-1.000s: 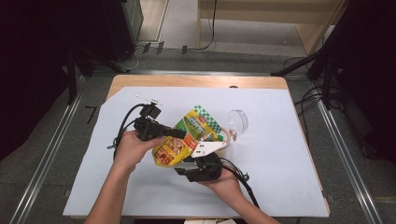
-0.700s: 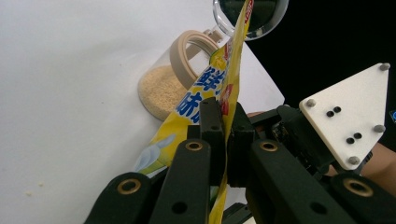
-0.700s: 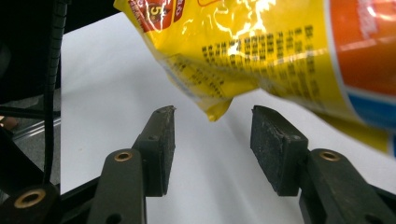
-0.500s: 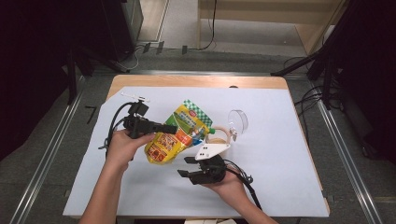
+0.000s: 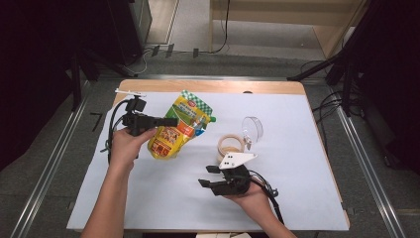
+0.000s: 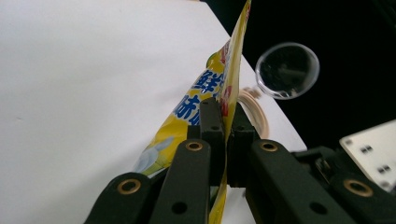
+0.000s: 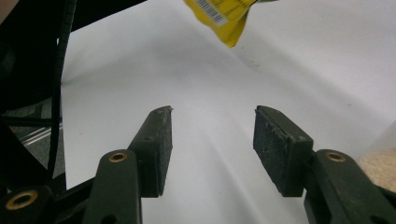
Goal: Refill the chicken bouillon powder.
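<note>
Pouch (image 5: 179, 128) clamped edge-on between shut jaws of left gripper (image 5: 168, 121), hanging off table (image 5: 297, 129) at 9 o'clock of tape roll (image 5: 230, 146). Right gripper (image 5: 207, 176) at 5 o'clock of pouch, well apart, jaws parted, nothing between.

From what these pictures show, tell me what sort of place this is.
Probably a lab or recording workspace, not a kitchen. A white sheet covers the wooden table; dark stands and loose cables ring it on a grey floor. Only a yellow sauce pouch and tape roll lie there.
</note>
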A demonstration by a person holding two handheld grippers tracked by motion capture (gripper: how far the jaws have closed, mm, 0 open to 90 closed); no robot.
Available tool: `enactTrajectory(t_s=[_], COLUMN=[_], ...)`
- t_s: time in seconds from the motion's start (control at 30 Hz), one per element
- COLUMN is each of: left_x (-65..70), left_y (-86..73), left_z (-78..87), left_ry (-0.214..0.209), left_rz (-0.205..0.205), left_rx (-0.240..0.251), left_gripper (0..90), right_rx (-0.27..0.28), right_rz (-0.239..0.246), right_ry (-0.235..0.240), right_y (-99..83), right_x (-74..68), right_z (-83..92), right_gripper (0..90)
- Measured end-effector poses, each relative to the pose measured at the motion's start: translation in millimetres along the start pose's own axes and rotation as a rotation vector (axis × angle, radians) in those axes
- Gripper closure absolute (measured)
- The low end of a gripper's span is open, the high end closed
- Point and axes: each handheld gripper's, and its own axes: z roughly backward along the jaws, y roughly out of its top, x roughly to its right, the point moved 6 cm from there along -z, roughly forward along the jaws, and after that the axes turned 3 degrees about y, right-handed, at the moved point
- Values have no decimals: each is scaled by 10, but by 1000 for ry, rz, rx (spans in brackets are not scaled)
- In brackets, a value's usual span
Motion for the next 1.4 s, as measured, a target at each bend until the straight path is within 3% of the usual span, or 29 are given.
enactTrajectory(t_s=[0.2,0.37,0.47,1.4], left_x=[-135,-278,-319,-378], left_y=[81,17,-1,-151], left_z=[-127,-190,-178,39], left_ry=[48,82,71,73], left_rz=[-32,-42,-24,-9], left_rx=[54,38,55,64], left_gripper=[885,877,878,879], right_rx=[-10,-6,-6,-13], right_rz=[11,-1,-1,5], right_ry=[-9,-9,-9,-1], right_y=[-11,-12,-11,-25], right_x=[16,37,39,21], right_z=[-8,1,6,-36], right_gripper=[484,484,484,485])
